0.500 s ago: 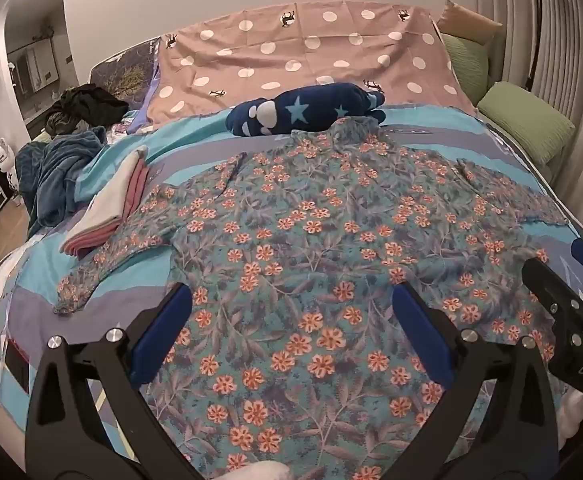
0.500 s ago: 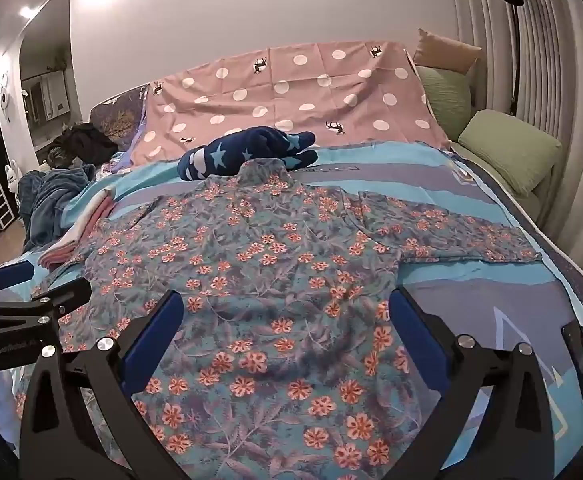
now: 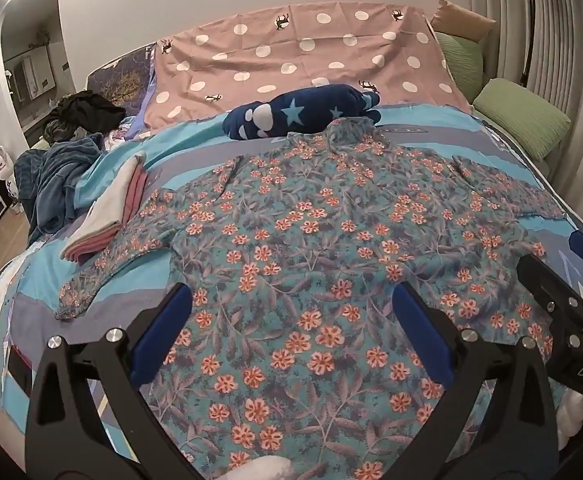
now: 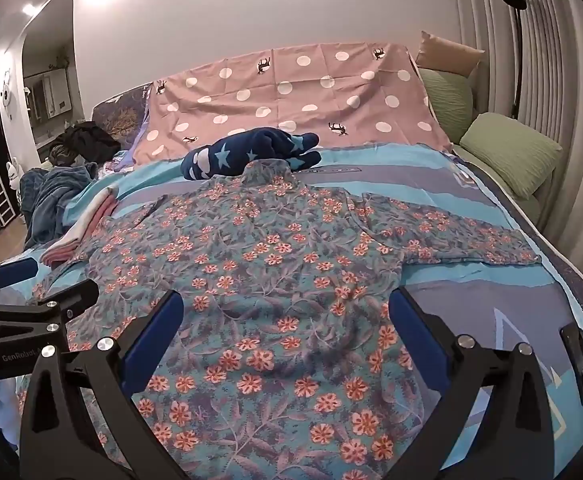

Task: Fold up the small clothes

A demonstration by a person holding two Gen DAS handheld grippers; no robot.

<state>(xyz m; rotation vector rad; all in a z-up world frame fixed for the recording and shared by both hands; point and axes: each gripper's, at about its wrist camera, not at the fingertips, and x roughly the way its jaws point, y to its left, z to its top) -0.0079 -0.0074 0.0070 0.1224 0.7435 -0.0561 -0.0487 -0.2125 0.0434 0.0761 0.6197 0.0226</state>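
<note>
Currently both tools stand with jaws fully apart and nothing between them. My left tool and right tool hover over the hem end of the floral shirt, which lies flat on the bed directly ahead. Its long axis runs away from me, collar farthest, sleeves out sideways. Left sleeve lies nearer my left tool; right sleeve nearer my right. Only the right view shows that cuff whole; the left view shows the folded pile plainly.
</note>
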